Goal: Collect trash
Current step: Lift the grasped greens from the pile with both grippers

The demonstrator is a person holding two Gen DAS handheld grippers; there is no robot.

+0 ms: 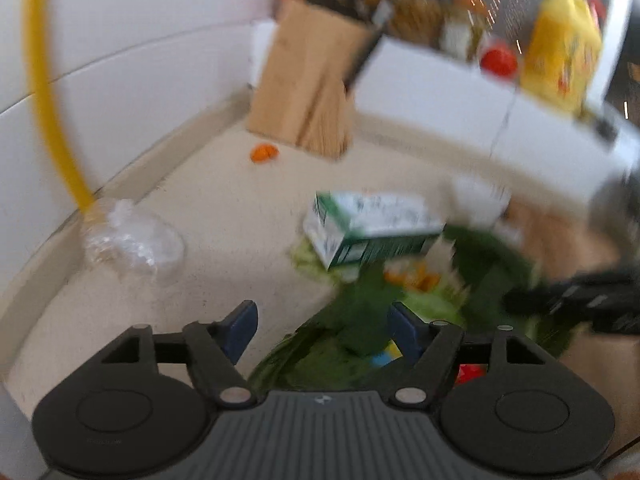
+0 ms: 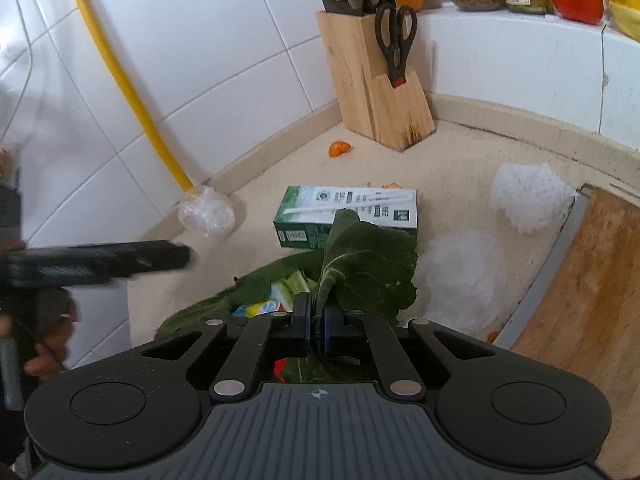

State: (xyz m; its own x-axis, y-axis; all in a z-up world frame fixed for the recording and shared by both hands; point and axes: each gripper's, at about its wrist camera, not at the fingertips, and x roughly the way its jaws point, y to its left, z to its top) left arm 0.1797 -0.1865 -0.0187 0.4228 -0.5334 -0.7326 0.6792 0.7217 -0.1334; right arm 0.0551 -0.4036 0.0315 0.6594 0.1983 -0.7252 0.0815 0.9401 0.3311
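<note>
**Two grippers, one leaf pinched, carton loose**

Right gripper [image 2: 316, 320]: fingers pressed together on the stalk of a green leaf [image 2: 368, 264], which stands up in front of the camera. Left gripper [image 1: 320, 328]: fingers spread, nothing between the pads.

Trash sits on the beige counter [image 2: 256, 184], in a heap just ahead of both grippers: more leaves, a bright wrapper [image 2: 256, 307], orange bits. The green-and-white carton [image 2: 348, 216] lies on its side at the far edge of the heap.

Handling, my read:
- Leaf: light, limp, tears easily. The stalk is the stiffest part, so the current hold is right.
- Carton: stiff, probably empty and light, smooth faces. Take it across the narrow sides, not the corners.
- Clear plastic wad [image 2: 206, 214] by the yellow hose [image 2: 120, 76], white foam net [image 2: 528, 196]: near weightless, squashy. Pinch deep.

Hard to make out: left wrist view is motion-smeared. The leaf hides part of the carton. What's under the heap is unreadable.
</note>
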